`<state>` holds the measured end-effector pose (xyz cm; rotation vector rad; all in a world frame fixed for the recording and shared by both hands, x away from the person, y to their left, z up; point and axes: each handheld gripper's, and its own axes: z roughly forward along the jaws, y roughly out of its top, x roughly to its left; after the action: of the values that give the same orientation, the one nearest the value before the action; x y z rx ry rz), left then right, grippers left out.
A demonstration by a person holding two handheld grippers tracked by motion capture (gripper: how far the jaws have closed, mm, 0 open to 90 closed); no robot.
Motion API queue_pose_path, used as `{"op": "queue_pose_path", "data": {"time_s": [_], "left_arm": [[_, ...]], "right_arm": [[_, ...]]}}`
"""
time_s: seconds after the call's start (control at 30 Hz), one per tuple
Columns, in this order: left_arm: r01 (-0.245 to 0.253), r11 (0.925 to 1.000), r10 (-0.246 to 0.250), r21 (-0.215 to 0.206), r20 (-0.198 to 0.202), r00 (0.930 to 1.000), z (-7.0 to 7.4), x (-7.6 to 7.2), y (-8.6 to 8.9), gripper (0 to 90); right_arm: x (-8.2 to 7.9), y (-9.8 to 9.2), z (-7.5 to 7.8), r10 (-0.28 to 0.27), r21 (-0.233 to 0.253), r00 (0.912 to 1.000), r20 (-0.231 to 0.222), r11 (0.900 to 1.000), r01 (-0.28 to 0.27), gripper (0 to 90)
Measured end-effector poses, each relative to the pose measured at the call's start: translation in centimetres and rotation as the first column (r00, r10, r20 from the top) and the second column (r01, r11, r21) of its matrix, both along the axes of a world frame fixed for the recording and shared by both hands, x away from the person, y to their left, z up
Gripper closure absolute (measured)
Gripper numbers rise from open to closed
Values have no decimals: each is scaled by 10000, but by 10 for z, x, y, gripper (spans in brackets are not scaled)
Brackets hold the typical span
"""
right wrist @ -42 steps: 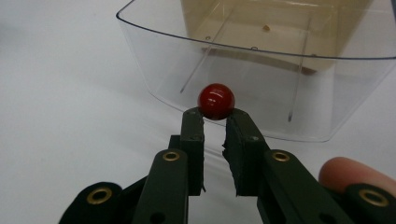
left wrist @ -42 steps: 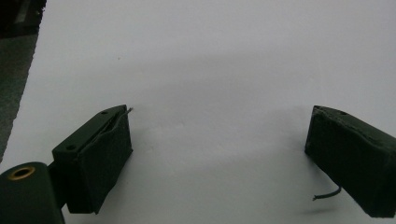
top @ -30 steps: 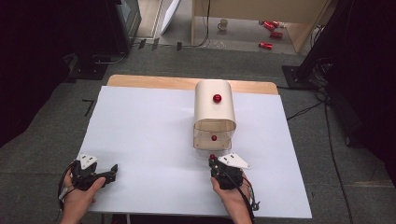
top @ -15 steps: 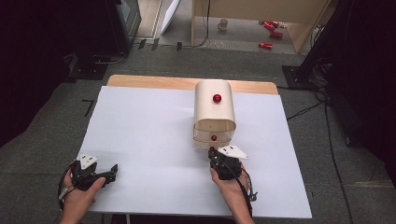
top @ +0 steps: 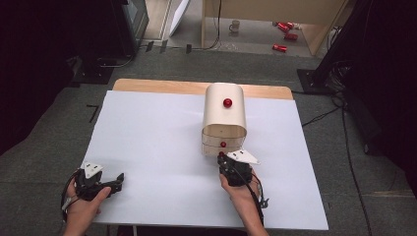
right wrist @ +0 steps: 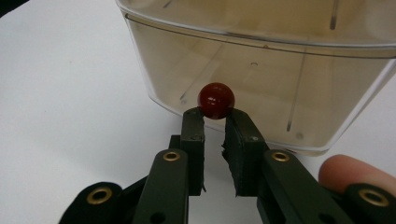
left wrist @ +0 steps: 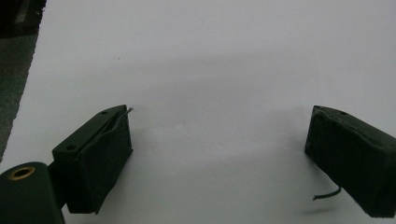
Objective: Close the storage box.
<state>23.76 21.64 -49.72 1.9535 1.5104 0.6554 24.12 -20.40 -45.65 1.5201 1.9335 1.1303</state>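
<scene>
A beige round-topped box (top: 224,118) stands on the white table (top: 157,137), right of centre, with a red knob (top: 227,103) on top. Its clear front drawer (right wrist: 280,84) carries a second red knob (right wrist: 215,99), also seen as the lower knob (top: 223,144) in the high view. My right gripper (right wrist: 215,116) has its two jaws pinched in on the underside of this drawer knob, tips touching it; from above the right gripper (top: 223,156) sits right against the box front. My left gripper (left wrist: 219,154) is open above bare table, and the left gripper (top: 118,178) rests near the front left edge.
The wooden table edge (top: 196,87) runs behind the box. On the floor beyond lie red cans (top: 285,34) and a mug (top: 235,24). A black stand base (top: 314,78) and cables sit at the right.
My right gripper has moved forward to the box front and its jaws now sit at the drawer's red knob. The left gripper has stayed where it was.
</scene>
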Motion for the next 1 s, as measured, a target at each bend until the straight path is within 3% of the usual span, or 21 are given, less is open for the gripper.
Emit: {"op": "queue_pose_path", "data": {"time_s": [0.1, 0.2, 0.4, 0.73, 1.0], "left_arm": [[0, 10000, 0, -5, -1, 10000, 0, 0, 0, 71], [-5, 10000, 5, -8, 1, 10000, 0, 0, 0, 71], [-1, 10000, 1, -4, 1, 10000, 0, 0, 0, 71], [-2, 10000, 2, 16, 9, 10000, 0, 0, 0, 71], [-3, 10000, 3, 13, 6, 10000, 0, 0, 0, 71]], "right_arm": [[0, -1, 0, 183, 117, 9998, -18, 9998, -182, 708], [-3, -5, -1, 149, -47, 9999, 29, 9999, -149, 561], [-6, -13, -2, 45, -205, 10000, -71, 9998, -46, 489], [-18, -45, -6, -240, -394, 9997, -92, 9989, 236, 412], [-26, -72, -11, -447, -842, 9982, -395, 9956, 412, 160]]}}
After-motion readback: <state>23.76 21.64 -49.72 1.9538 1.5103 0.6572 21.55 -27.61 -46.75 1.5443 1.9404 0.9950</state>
